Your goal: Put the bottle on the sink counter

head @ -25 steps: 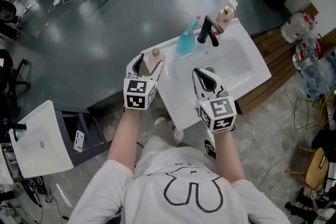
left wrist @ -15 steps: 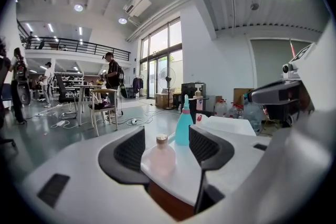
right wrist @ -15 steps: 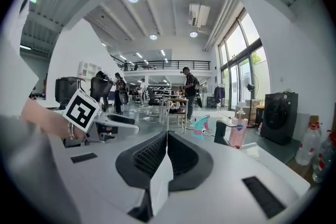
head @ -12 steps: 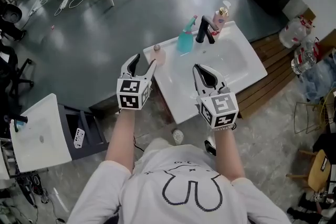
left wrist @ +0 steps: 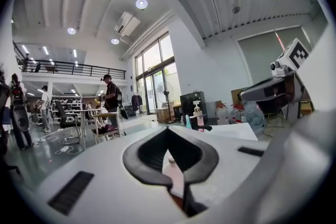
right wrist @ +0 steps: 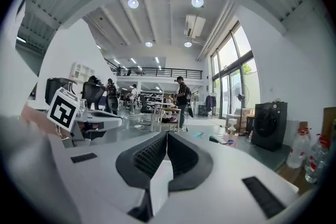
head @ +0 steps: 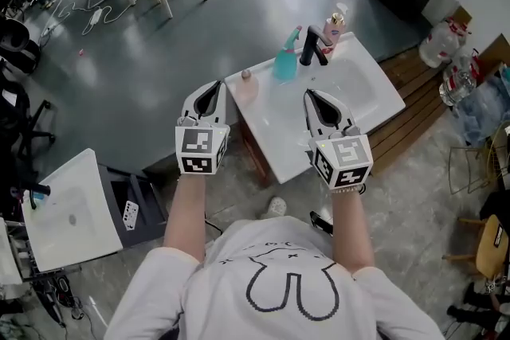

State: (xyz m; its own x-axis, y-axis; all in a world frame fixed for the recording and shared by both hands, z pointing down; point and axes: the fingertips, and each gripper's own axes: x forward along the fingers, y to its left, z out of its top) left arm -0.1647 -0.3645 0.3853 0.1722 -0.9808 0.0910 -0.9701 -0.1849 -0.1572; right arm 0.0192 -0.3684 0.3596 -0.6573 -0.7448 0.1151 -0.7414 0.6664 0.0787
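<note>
The pale pink bottle (head: 245, 87) with a round cap stands upright on the near left corner of the white sink counter (head: 288, 146). My left gripper (head: 215, 86) hovers just left of it. Its jaws have just been closing and now meet with nothing between them. In the left gripper view the bottle (left wrist: 175, 178) shows through the gap below the left gripper's (left wrist: 167, 130) joined tips. My right gripper (head: 310, 95) is over the counter's front part, shut and empty. The right gripper view shows the right gripper (right wrist: 167, 134) with both pads touching.
At the counter's back stand a blue spray bottle (head: 284, 63), a black faucet (head: 312, 46) and a pump soap bottle (head: 334, 27). A second white sink (head: 70, 210) sits at lower left. Wooden pallets (head: 410, 117) and water jugs (head: 441, 44) lie to the right.
The left jaws stood open around the bottle before; now they are shut and drawn back from it. Both grippers have pulled away from the counter, and the bottle stays on the corner.
</note>
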